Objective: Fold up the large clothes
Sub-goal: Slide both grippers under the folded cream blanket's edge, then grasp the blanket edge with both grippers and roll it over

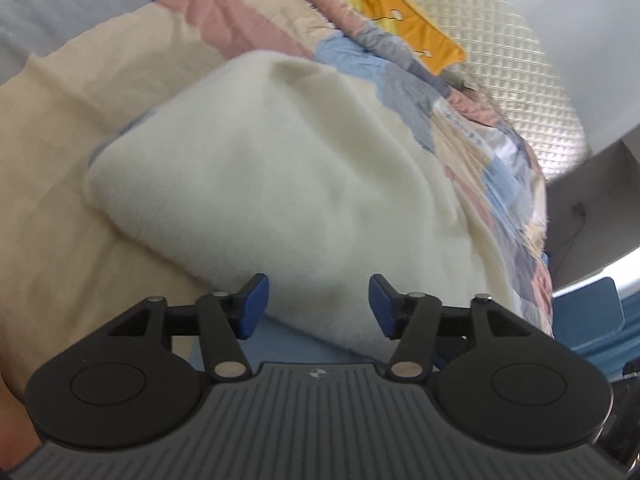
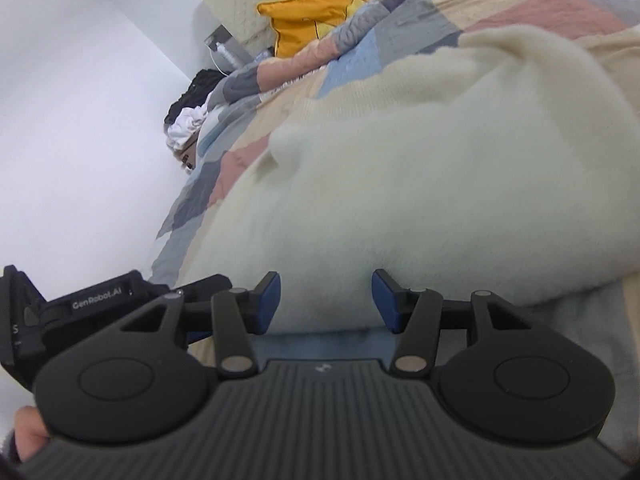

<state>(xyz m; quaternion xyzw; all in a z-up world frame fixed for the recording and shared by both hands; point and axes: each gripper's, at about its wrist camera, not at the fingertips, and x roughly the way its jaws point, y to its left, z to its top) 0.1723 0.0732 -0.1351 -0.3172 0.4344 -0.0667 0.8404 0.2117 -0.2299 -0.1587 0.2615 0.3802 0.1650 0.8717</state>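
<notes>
Left wrist view looks down over the left gripper [image 1: 318, 306], whose jaws stand apart with nothing pinched between the blue pads [image 1: 256, 306]. Beyond them, from the centre toward 12 o'clock, lies the cream fleece garment [image 1: 280, 168], bunched into a soft mound with a rounded folded edge at 9 o'clock. Its near hem sits just past the pads, over a strip of blue fabric [image 1: 280, 338]. The garment rests on a patchwork quilt [image 1: 100, 80] of beige, pink, grey and pale blue covering the bed. At 1 o'clock a yellow cushion [image 1: 400, 12] leans against a quilted cream headboard [image 1: 520, 80].

Right wrist view shows the right gripper [image 2: 325, 302] with its jaws likewise parted at a middling width. The garment's [image 2: 440, 184] fluffy hem lies in the gap between the pads; whether they press on it I cannot tell. The fleece fills the frame from the centre out to 3 o'clock, a ribbed edge showing toward 11 o'clock. At 8 o'clock the other gripper's black body [image 2: 100, 308] sits close beside, and part of a hand [image 2: 28, 432] shows at 8 o'clock near the rim. A heap of dark and white clothes [image 2: 192, 112] lies at 10 o'clock beside the bed, against a white wall [image 2: 80, 120].
</notes>
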